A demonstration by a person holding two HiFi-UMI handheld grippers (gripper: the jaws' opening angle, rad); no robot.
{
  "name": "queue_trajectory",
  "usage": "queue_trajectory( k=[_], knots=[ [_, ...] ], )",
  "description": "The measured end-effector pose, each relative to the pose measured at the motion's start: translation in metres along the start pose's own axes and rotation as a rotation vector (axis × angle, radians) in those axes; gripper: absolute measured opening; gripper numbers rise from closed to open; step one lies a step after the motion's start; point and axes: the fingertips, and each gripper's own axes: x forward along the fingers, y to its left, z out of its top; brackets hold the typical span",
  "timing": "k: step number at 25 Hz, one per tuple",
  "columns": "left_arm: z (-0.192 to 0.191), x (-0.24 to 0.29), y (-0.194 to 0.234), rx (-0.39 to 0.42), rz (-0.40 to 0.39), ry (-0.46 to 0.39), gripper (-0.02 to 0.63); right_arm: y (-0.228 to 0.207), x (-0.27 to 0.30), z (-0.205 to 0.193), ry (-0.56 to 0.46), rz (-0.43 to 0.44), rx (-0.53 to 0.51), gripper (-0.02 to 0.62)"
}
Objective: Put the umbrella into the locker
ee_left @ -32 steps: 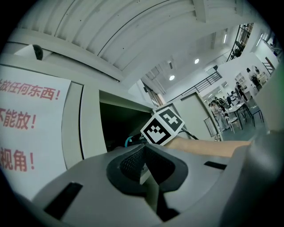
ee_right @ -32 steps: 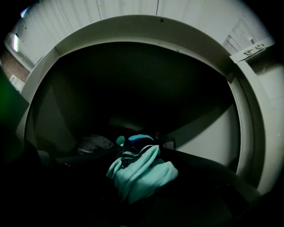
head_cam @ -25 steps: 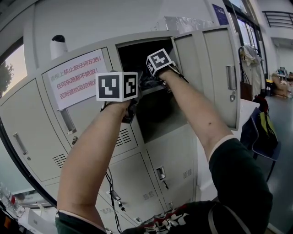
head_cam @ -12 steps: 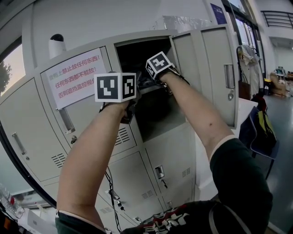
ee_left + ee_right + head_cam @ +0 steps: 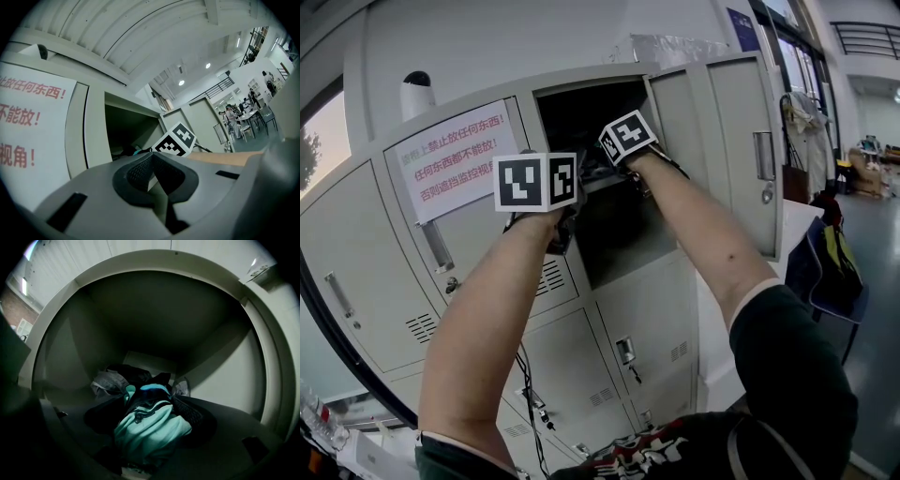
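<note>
Grey locker, teal umbrella inside

- This is a locker area inside a large, hall-like workplace or institutional building.
- A bank of grey metal lockers fills the near wall in stacked rows. The doors have handles, small locks and vent slots.
- A printed notice in red Chinese characters is stuck on one door.
- A white security camera sits on top of the lockers.
- The left gripper view shows a high ribbed ceiling with round lights and an upper-level railing. People sit at tables far off.
- A chair hung with a bag stands near the lockers on a smooth grey floor.
</note>
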Motion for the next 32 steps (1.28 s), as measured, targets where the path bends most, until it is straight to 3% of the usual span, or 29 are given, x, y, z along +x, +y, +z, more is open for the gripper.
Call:
queue_trajectory(
  k=[9, 15, 24, 32],
  knots=[
    [-0.005, -0.002, 0.002, -0.006, 0.012, 0.007, 0.009, 0.003, -0.022, 0.018, -0.081, -0.016, 0.000, 0.333],
    [-0.006, -0.009, 0.005, -0.010, 0.023, 0.001, 0.009, 0.005, -0.050, 0.046, -0.203, -0.045, 0.003, 0.333],
    [-0.002, -0.037, 0.010, -0.011, 0.022, -0.017, 0.009, 0.037, -0.100, 0.062, -0.282, 0.016, -0.003, 0.331],
    [-0.020, -0.079, 0.000, -0.026, -0.027, -0.023, 0.009, 0.084, -0.140, 0.032, -0.301, 0.096, -0.021, 0.330]
  ],
)
